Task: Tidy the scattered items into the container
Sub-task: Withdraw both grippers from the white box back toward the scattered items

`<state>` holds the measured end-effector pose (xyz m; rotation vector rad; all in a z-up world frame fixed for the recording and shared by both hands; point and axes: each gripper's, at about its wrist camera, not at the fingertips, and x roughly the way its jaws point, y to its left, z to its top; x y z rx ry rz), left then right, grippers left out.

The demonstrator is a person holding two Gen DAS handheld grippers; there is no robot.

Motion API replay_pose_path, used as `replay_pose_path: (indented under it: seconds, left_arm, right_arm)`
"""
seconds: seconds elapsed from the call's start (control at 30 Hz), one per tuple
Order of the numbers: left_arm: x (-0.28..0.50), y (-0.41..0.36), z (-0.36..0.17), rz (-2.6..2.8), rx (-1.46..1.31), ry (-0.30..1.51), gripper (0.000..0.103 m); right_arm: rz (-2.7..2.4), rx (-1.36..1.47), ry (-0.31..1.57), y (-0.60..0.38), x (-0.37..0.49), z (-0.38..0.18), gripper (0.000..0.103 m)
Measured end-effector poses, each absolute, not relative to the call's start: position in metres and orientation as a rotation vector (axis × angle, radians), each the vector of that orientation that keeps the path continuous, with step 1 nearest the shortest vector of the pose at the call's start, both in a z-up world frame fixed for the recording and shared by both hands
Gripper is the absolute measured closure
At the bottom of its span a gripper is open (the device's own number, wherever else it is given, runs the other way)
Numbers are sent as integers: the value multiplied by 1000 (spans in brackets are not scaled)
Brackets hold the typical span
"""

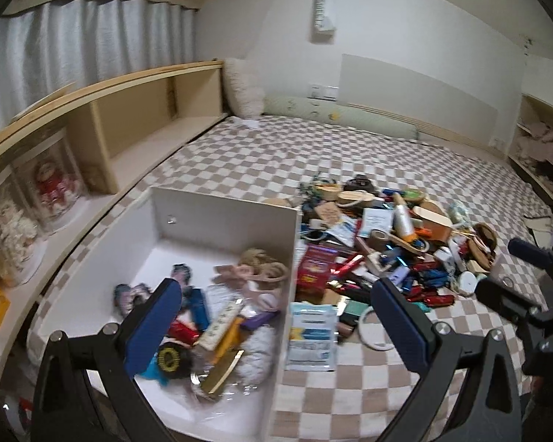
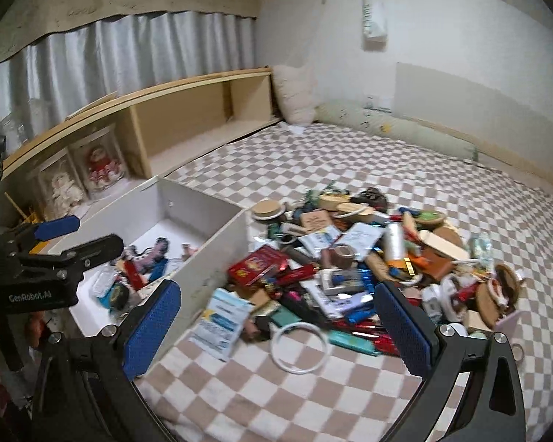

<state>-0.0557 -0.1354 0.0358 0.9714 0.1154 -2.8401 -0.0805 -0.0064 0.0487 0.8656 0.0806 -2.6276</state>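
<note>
While both tongs (image 1: pixel 276 316) (image 2: pixel 276 316) gape empty, the box (image 1: pixel 291 258) holds seemingly mixed clutter.

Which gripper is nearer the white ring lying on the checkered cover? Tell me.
Right. The right gripper hangs open almost directly over the white ring. The left gripper, also open, sits farther left, over the white box's wall.

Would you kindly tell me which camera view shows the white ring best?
The right wrist view: the white ring lies whole on the checked blanket. In the left wrist view the left gripper hides part of it.
</note>
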Motion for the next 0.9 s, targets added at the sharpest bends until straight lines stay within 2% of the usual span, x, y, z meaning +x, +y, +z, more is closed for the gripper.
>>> replay_pose_path:
  seconds: [0.53,0.9]
  left_arm:
    - [-87,-71,6,-2933,1006,80,0]
    - [-117,-35,-38,-2979,1114,28,0]
  right_arm:
    - [-2784,917,-51,88,-91,31,0]
    - [-2811,965,-99,120,-107,0,0]
